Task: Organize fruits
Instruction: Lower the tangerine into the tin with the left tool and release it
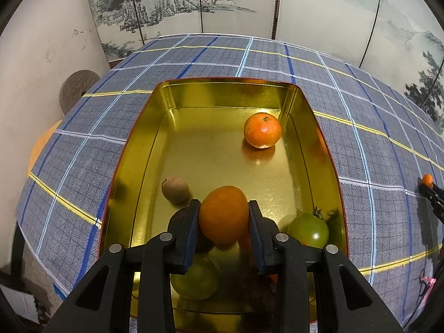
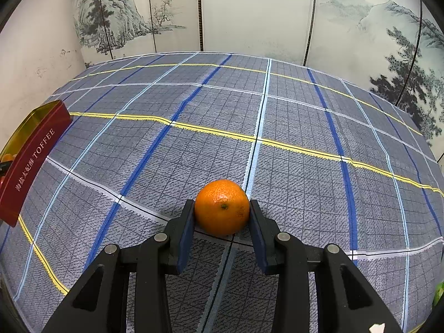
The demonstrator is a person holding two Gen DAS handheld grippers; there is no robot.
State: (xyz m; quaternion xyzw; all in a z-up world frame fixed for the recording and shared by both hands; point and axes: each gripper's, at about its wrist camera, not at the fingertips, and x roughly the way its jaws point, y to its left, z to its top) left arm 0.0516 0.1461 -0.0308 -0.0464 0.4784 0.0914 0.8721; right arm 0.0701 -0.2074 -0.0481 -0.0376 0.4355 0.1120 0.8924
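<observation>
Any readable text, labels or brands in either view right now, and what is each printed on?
"TOFFEE": white letters on the red outer wall of the tin, right wrist view.
A row of white Chinese characters beside it on the same wall: too small to read reliably.
Left wrist view: no text visible.

A folding screen (image 2: 249,14) painted with misty ink mountains and pines stood at the far side; a scuffed white wall (image 1: 41,55) rose on the left.
</observation>
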